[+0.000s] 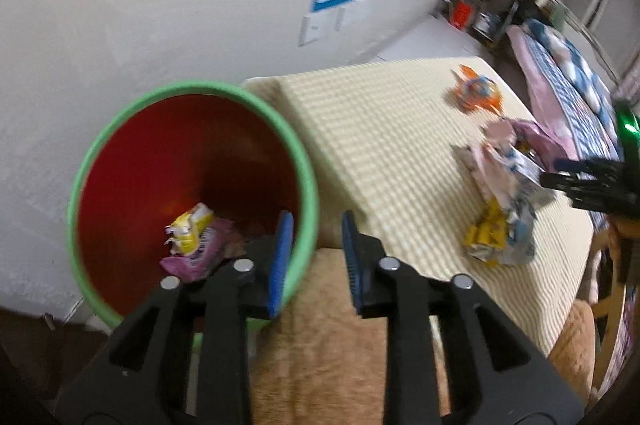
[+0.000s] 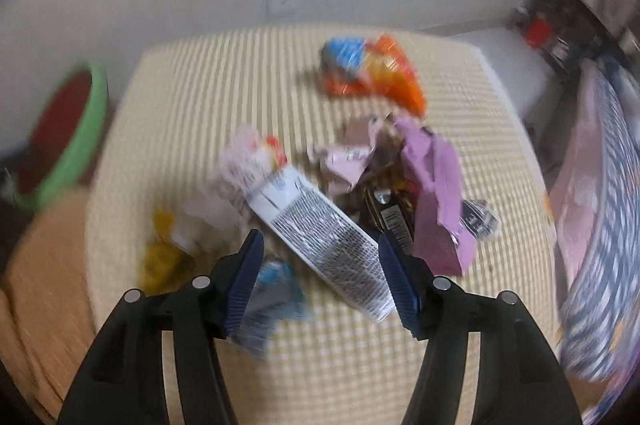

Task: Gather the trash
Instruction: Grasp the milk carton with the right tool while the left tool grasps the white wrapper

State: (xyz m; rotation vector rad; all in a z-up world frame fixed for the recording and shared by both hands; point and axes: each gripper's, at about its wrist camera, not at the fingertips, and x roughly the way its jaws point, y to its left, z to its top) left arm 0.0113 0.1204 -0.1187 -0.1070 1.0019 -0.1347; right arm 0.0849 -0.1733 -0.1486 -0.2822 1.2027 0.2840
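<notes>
Trash [image 2: 352, 185]: wrappers heaped on my mat [image 2: 192, 97], so one reach covers them. Bin [image 1: 192, 201]: beside the mat, two wrappers inside. Left gripper [image 1: 314, 261]: spread, empty, straddling the bin's rim. Right gripper [image 2: 320, 277]: wide, around the white carton [image 2: 320, 245], not yet pinching.

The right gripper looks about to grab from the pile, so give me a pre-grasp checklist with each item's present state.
1. Right gripper open wide enough: ok, jaws spread.
2. White printed wrapper between the jaws: ok, it lies in the gap.
3. Grasping one item only: cannot tell; a blue wrapper and a dark wrapper lie right beside the jaws, and the picture is blurred.
4. Left gripper empty: ok, jaws open, nothing between them.
5. Green bin has room: ok, only a yellow wrapper and a purple wrapper at the bottom.
6. Orange snack bag clear of this grasp: ok, apart from the pile.
</notes>
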